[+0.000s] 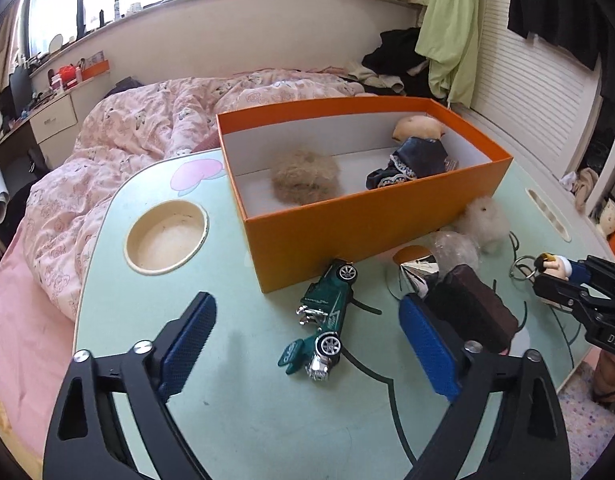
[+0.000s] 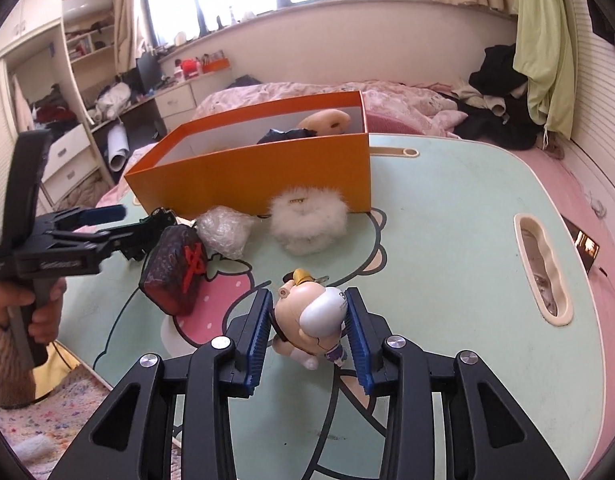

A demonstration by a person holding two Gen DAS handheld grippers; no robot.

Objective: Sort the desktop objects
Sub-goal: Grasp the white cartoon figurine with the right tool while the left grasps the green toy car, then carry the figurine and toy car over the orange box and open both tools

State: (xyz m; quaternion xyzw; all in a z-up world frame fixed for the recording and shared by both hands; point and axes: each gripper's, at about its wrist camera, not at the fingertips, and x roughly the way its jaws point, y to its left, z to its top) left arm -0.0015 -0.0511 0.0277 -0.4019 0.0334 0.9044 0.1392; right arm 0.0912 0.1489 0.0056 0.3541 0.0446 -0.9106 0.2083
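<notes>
Blue-padded right gripper (image 2: 307, 330) is clamped on the small plastic figurine keychain with pale head and white torso (image 2: 309, 320), just above the mint-green cartoon-print lap table (image 2: 447, 240). We judge the round body could squirt out of the pads, and its dangling key ring may snag. Our left gripper (image 1: 307, 344) is apart, nothing pinched, with the green die-cast toy car (image 1: 323, 316) lying between the fingers; closing skewed could skid it. The orange cardboard box (image 2: 267, 184) already holds a doll and a beige fur ball. The white fluffy pompom (image 2: 307, 224), clear crumpled plastic wrap (image 2: 223, 232) and dark red-marked pouch (image 2: 175, 276) crowd the box's near wall.
</notes>
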